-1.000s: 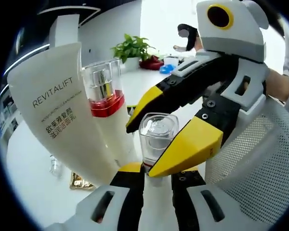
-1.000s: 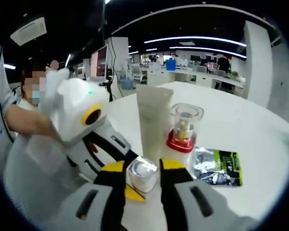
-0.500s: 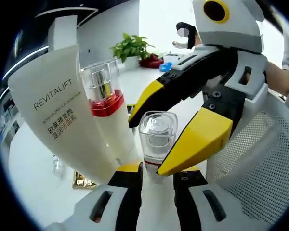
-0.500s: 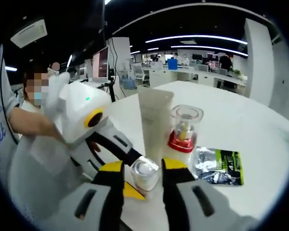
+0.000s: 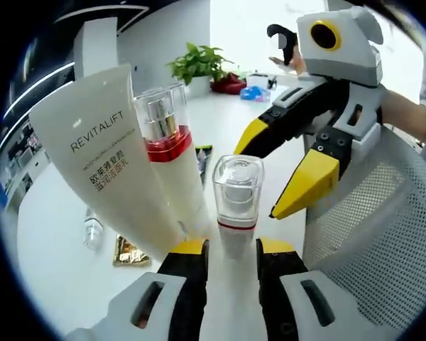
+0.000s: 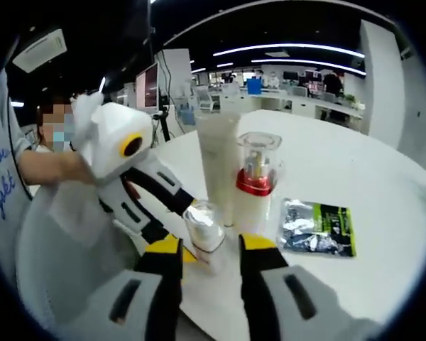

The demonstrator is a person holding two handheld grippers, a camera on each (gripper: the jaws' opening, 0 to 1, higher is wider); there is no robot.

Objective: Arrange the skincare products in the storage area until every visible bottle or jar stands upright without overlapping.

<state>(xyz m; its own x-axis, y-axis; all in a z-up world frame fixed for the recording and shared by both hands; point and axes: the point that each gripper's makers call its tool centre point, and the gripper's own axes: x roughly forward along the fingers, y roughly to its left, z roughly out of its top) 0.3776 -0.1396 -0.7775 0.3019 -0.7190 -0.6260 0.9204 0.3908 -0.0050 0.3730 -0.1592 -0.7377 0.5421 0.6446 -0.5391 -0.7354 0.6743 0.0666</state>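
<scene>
The small clear-capped white bottle (image 5: 236, 202) stands upright on the white worktop (image 5: 57, 263), just beside the red-collared pump bottle (image 5: 167, 153) and white REVITALIFT tube (image 5: 103, 170). Left gripper (image 5: 231, 249) flanks its base, grip unclear; right gripper (image 5: 284, 174) is released. Retreat straight, avoiding nudges.

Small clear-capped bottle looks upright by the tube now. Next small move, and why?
Probably ease the left gripper straight back. The small clear-capped white bottle stands upright between its yellow tips, the right gripper hangs open beside the cap, and the white Revitalift tube and red-banded pump bottle stand close, so a sideways exit risks a knock.
</scene>
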